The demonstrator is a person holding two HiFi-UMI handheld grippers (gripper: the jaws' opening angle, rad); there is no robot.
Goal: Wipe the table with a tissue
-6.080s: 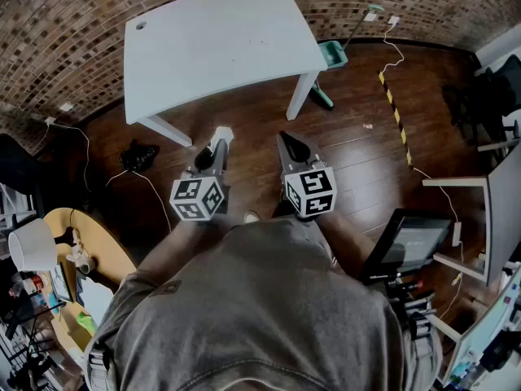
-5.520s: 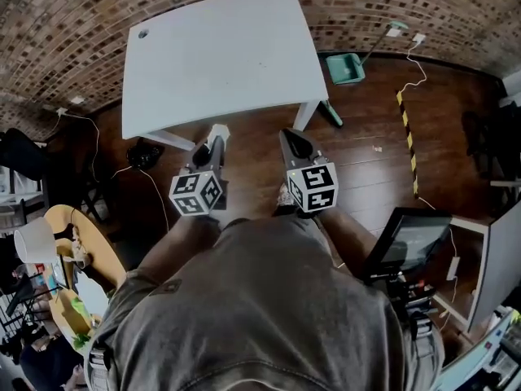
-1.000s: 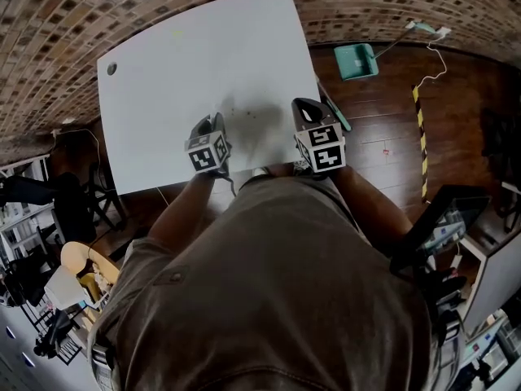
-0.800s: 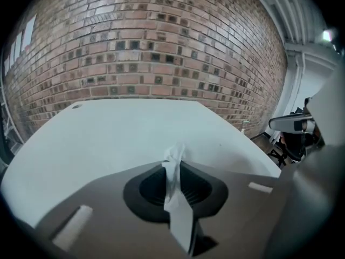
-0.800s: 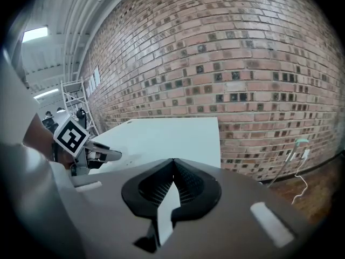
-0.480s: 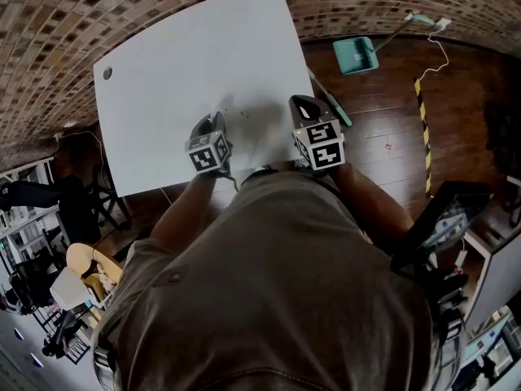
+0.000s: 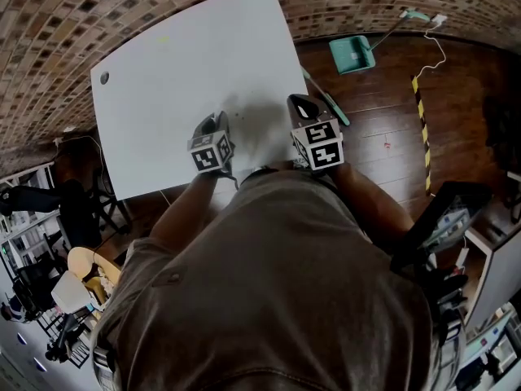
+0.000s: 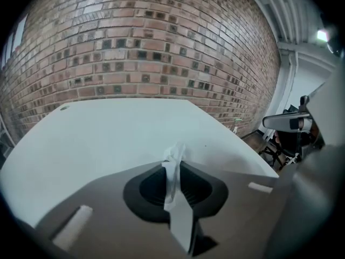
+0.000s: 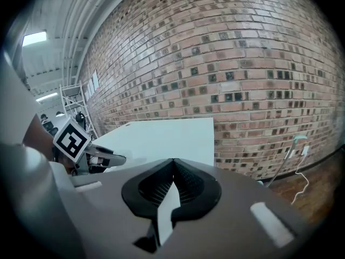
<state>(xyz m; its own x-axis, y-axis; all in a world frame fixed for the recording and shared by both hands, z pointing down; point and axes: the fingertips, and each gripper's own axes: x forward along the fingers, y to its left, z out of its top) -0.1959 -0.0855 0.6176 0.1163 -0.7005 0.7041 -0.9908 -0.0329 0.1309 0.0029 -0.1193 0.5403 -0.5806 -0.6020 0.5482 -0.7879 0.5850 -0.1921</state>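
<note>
Left gripper [image 7: 215,122] is clamped shut on the tissue [image 8: 174,161]. It's a thin white strip pinched between the jaws, with a crumpled tuft poking out past the tips. It sits over the table [image 7: 187,63], just in from the near edge. I can't tell if the tuft is touching the top yet. Right gripper [image 7: 295,103] has its jaws closed together with nothing between them, by the table's near right corner. My read is that wiping hasn't really started. To do it well I'd pitch the left gripper nose-down so only the tuft meets the top and the jaw tips don't. I'd keep pressure light, because that little paper will likely tear or pull out of the pinch. I'd run long overlapping strokes from the near edge toward the brick-wall side, and keep the right gripper off the table and out of the stroke path. There's a darker patch on the table between the two grippers, shadow or stain, can't tell; I'd cover it anyway. No readable text: no brand on tissue or table, just the black-and-white square markers on the gripper cubes [image 9: 71,139].
</note>
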